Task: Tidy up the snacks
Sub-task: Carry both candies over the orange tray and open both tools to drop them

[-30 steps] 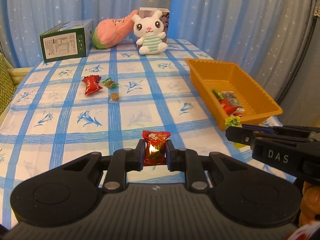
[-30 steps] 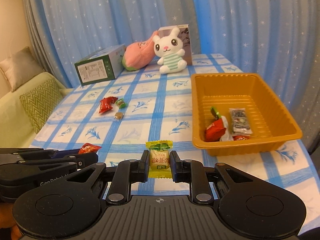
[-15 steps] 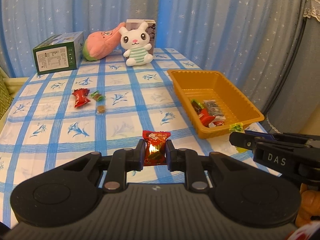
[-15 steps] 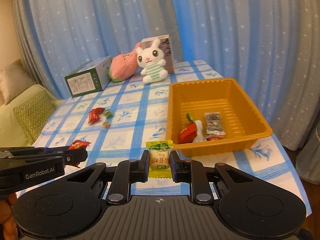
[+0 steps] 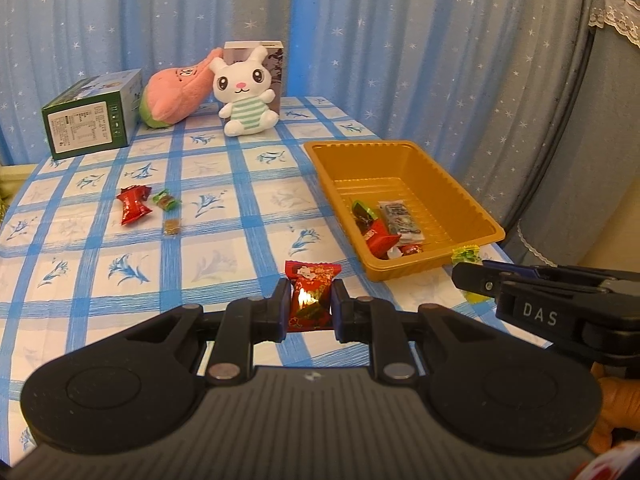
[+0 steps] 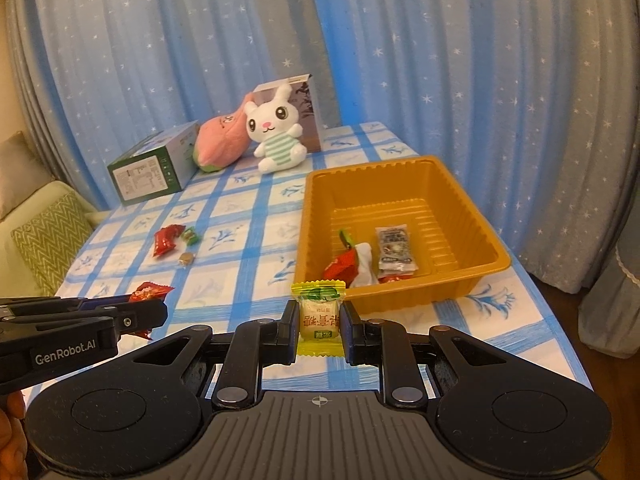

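We hold a snack in each gripper above the counter (image 5: 224, 240), near the orange tray (image 6: 484, 216). Our left gripper (image 5: 309, 306) pinches a red candy (image 5: 311, 296) between its fingers; the wrapper stands upright in the grip, its top edge sticking out above the pads. Our right gripper (image 6: 320, 328) pinches a yellow candy (image 6: 320, 316) with a green top in the same way, upright, with printed characters facing the camera. In the right wrist view the yellow candy hangs just before the tray's near wall, and the left gripper shows to the left of the tray, apart from it.

The tray sits on the blue-checked cloth and already holds several snacks in its near half: a red packet (image 6: 343, 266), a white wrapper (image 6: 365, 264), a clear packet (image 6: 394, 248) with dark print, and a green-tipped piece (image 6: 346, 238).

Left of the tray, well apart from it, three snacks lie loose on the counter close together: a red wrapper (image 5: 134, 208), a small green one (image 5: 165, 200) just beside it, and a small brown one (image 5: 172, 227) a little nearer to us.

Beyond the tray, at the far end of the counter, stand a green box (image 5: 92, 120), a pink plush (image 5: 176, 94), and a white bunny (image 5: 246, 94) leaning against a dark box (image 5: 276, 60). Blue starred curtains (image 5: 400, 40) hang behind.
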Demonstrator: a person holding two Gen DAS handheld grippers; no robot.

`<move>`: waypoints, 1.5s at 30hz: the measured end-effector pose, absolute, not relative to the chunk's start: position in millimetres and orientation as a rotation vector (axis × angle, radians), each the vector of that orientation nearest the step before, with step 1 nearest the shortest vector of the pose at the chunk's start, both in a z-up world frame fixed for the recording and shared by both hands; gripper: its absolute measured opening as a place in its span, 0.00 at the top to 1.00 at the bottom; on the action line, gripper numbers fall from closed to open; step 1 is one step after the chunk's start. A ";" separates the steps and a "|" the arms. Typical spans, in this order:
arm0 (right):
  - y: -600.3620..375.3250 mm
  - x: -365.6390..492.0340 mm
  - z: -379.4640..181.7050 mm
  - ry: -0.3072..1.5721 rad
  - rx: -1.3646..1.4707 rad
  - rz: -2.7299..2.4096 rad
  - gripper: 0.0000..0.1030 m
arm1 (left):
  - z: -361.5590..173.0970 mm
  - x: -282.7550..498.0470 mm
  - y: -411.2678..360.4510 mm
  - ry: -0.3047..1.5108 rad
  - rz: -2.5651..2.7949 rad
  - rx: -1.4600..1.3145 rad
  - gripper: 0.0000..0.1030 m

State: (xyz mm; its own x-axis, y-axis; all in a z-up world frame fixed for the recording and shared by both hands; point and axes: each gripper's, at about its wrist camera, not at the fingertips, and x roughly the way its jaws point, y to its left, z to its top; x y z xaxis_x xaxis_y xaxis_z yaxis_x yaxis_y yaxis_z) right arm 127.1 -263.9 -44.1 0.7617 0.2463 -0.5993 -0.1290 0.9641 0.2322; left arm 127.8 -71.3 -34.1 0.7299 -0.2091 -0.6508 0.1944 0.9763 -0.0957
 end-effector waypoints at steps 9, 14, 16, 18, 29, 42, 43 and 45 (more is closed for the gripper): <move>-281.3 132.5 -45.9 0.680 0.204 0.164 0.79 | -34.2 137.9 -86.9 0.721 -0.252 -0.012 0.82; -293.4 137.8 -47.4 0.681 0.219 0.138 0.79 | -35.2 144.2 -97.1 0.724 -0.271 -0.006 0.82; -297.9 140.2 -47.9 0.681 0.224 0.130 0.79 | -35.7 147.3 -101.6 0.725 -0.277 -0.003 0.82; -301.5 143.6 -48.2 0.680 0.226 0.122 0.79 | -36.1 150.7 -104.8 0.726 -0.283 -0.004 0.82; -321.0 167.2 -45.8 0.662 0.234 0.096 0.79 | -33.8 178.0 -121.7 0.715 -0.307 0.000 0.82; -337.5 211.9 -49.9 0.674 0.215 0.089 0.79 | -40.4 226.1 -149.9 0.724 -0.355 -0.017 0.82; -338.8 214.8 -50.7 0.676 0.214 0.089 0.79 | -41.4 229.7 -151.6 0.727 -0.357 -0.019 0.82; -341.9 221.5 -52.0 0.680 0.214 0.088 0.79 | -44.0 237.1 -154.5 0.736 -0.361 -0.027 0.82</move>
